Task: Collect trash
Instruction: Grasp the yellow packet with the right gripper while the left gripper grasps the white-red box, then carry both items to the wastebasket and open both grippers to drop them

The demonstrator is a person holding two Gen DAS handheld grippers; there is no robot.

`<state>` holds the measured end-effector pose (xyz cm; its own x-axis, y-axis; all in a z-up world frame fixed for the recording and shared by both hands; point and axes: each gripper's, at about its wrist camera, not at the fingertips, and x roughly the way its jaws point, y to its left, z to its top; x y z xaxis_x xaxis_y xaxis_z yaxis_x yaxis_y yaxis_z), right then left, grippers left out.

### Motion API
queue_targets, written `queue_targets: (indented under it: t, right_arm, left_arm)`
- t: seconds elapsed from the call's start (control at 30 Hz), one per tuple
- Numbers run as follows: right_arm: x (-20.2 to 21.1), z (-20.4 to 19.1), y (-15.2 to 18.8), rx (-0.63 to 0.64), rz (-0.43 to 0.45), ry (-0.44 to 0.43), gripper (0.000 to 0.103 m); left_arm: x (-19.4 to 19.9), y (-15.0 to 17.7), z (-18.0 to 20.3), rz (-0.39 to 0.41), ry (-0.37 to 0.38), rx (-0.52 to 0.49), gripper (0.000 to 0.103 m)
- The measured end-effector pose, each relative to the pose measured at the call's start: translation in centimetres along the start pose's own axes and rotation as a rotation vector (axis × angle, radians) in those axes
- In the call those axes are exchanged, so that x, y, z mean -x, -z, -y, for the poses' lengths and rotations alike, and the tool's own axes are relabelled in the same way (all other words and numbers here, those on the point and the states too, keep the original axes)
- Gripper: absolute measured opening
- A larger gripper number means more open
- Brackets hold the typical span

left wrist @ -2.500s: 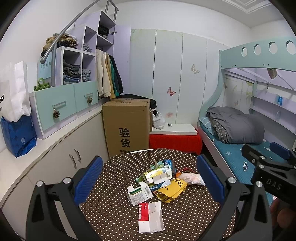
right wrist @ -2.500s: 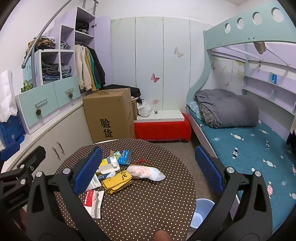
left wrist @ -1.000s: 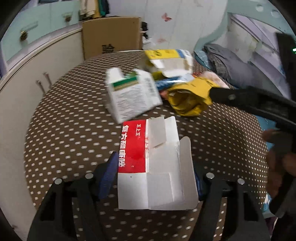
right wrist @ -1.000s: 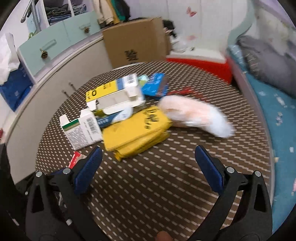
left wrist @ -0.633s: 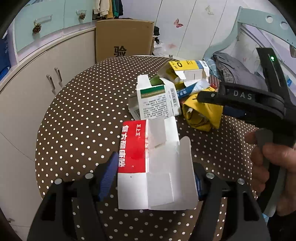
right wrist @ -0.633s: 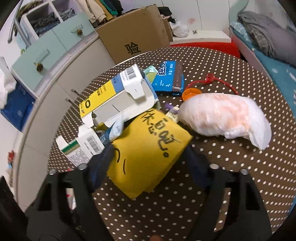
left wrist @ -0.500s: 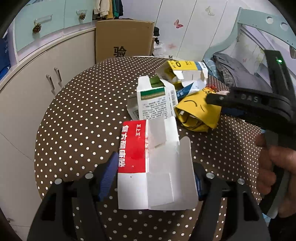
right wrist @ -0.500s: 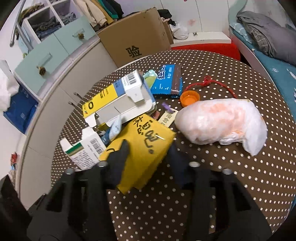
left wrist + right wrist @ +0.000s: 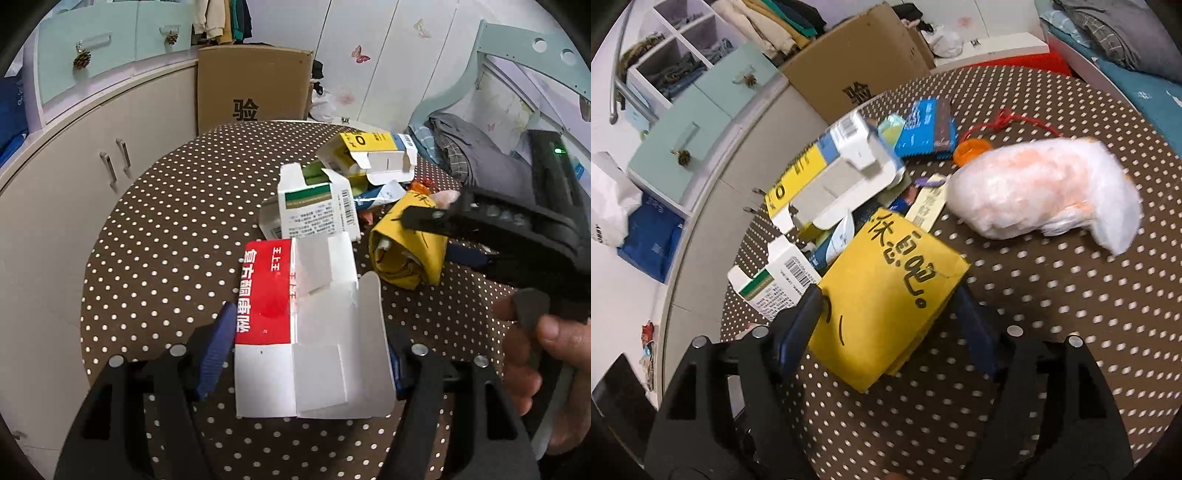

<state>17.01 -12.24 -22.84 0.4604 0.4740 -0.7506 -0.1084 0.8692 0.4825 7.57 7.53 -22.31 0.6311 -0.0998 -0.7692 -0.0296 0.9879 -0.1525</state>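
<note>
Red-and-white flattened carton point(image 9: 295, 332) sits at the near left of the dotted table point(image 9: 155, 229), clamped between the pads of the left gripper point(image 9: 308, 354); thin, light card, likely to bend, best held across its flat edges. Just right of it, the yellow paper bag point(image 9: 886, 299) lies between the jaws of the right gripper point(image 9: 890, 325), which have just been widening; whether the pads press it I cannot tell. Soft and crumpled, it should crush easily and suits a grip across its folded middle.
</note>
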Motion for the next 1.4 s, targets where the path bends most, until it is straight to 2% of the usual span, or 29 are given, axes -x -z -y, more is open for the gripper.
queue_targets:
  t: [0.07,0.17,0.27,0.33,0.37,0.5,0.6,0.77,0.93,1.13,1.27,1.4]
  right_arm:
    - [-0.3,-1.1,0.2,0.02,-0.005,0.023,0.077]
    - [-0.4,-2.0,0.3,0.009,-0.001,0.052,0.084]
    - [-1.4,-2.9,-0.2,-0.003,-0.014,0.075,0.084]
    - [-2.1,-3.6,-0.3,0.032,-0.015,0.12,0.078]
    - [-2.1,-3.7,-0.2,0.051,-0.018,0.121,0.059]
    - [-1.5,-2.9,0.5,0.072,-0.017,0.1,0.044]
    - [-0.2,-1.7,1.2,0.073,0.004,0.076,0.037]
    - [2.0,0.6,1.7,0.065,0.043,0.063,0.036]
    - [5.1,2.2,1.5,0.064,0.112,0.009,0.036]
    - [11.7,4.5,0.4,0.086,0.242,-0.058,0.036]
    - [16.3,7.0,-1.0,0.093,0.33,-0.036,0.036]
    - [20.2,11.7,-2.4,0.054,0.399,0.036,0.037]
  left_arm:
    - [0.2,0.0,-0.2,0.005,-0.004,0.005,0.067]
    - [0.6,-0.1,-0.7,0.012,-0.013,0.012,0.067]
    - [0.5,0.0,-1.0,0.009,-0.014,0.016,0.067]
    - [0.5,0.0,-1.0,0.007,-0.012,0.019,0.067]
    - [0.5,0.0,-1.0,0.008,-0.012,0.018,0.067]
    - [0.7,0.0,-0.8,0.014,-0.012,0.011,0.067]
    - [0.7,0.1,-0.6,0.015,-0.007,0.011,0.067]
    - [0.7,-0.2,0.5,0.021,0.002,-0.013,0.067]
    - [1.1,-0.9,2.1,0.036,0.014,-0.04,0.067]
    - [2.3,-3.5,6.1,0.091,0.059,-0.114,0.067]
    - [2.5,-6.0,10.6,0.136,0.106,-0.182,0.067]
    - [2.1,-8.0,16.1,0.16,0.175,-0.251,0.067]
